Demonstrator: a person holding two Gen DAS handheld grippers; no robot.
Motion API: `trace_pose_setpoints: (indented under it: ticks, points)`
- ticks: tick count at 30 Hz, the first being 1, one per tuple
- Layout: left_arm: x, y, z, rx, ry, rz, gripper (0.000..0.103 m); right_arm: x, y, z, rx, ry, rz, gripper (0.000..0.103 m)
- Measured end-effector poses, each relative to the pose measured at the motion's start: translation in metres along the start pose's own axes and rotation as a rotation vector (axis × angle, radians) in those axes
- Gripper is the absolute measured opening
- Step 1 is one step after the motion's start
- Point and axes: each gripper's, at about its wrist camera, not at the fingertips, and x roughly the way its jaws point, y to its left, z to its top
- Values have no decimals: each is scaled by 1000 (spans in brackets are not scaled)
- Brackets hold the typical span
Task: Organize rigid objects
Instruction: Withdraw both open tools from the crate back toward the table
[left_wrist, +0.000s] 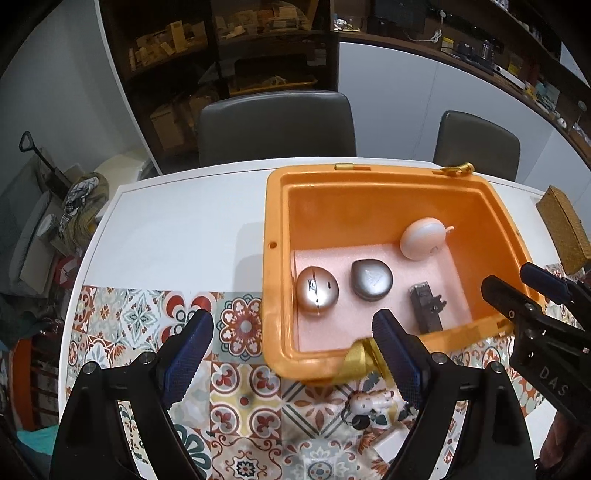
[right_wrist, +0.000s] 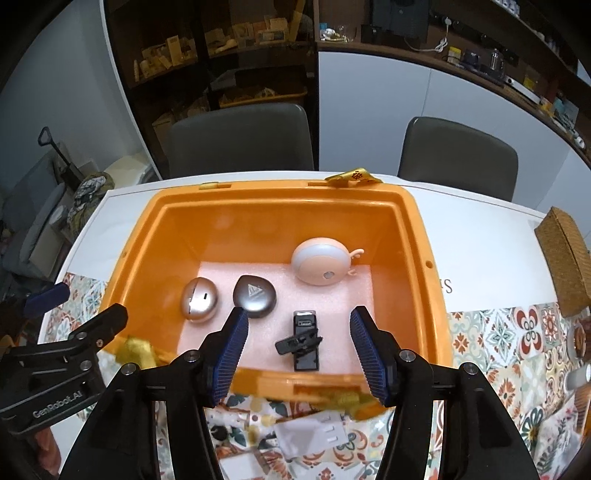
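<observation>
An orange bin (right_wrist: 424, 236) is seen standing on a white table (left_wrist: 184, 229), its near edge over a tile-patterned mat (left_wrist: 236, 398). On the pink foam lining (right_wrist: 354, 295) of the bin four things are laid apart from one another: a silver rounded case (right_wrist: 198, 300) at the left, a grey teardrop-shaped case (right_wrist: 255, 296) just beside it, a pale pink round device (right_wrist: 321, 260) toward the far right, and a small black clip-like part (right_wrist: 303, 338) near the front wall. The right hand-held gripper (right_wrist: 299, 354) is held above the front of the bin, with its blue-padded jaws parted on either side of the black part; nothing is gripped and the pads are clear of it. The left hand-held gripper (left_wrist: 291, 354) is held over the bin's near left corner with its jaws spread wide and nothing between the pads. A gold ribbon (left_wrist: 356, 360) is draped over the front rim. On the mat in front of the bin, small white items (left_wrist: 369, 404) are seen, partly hidden by the fingers and too blurred to be told. A woven box (right_wrist: 565, 258) is set on the table at the right, well apart from the bin.
</observation>
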Motion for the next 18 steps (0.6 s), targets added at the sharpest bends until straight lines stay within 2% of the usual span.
trace_pose_setpoints:
  ticks: [5, 7, 18]
  points:
    - [-11, 0, -8, -10, -1, -26, 89, -15, 4, -9, -13, -15, 9, 58]
    - [-15, 0, -12, -13, -2, -23, 93, -19, 3, -14, -6, -18, 14, 58]
    - [-44, 0, -32, -15, -33, -5, 94, -41, -1, -39, 21, -20, 46, 58]
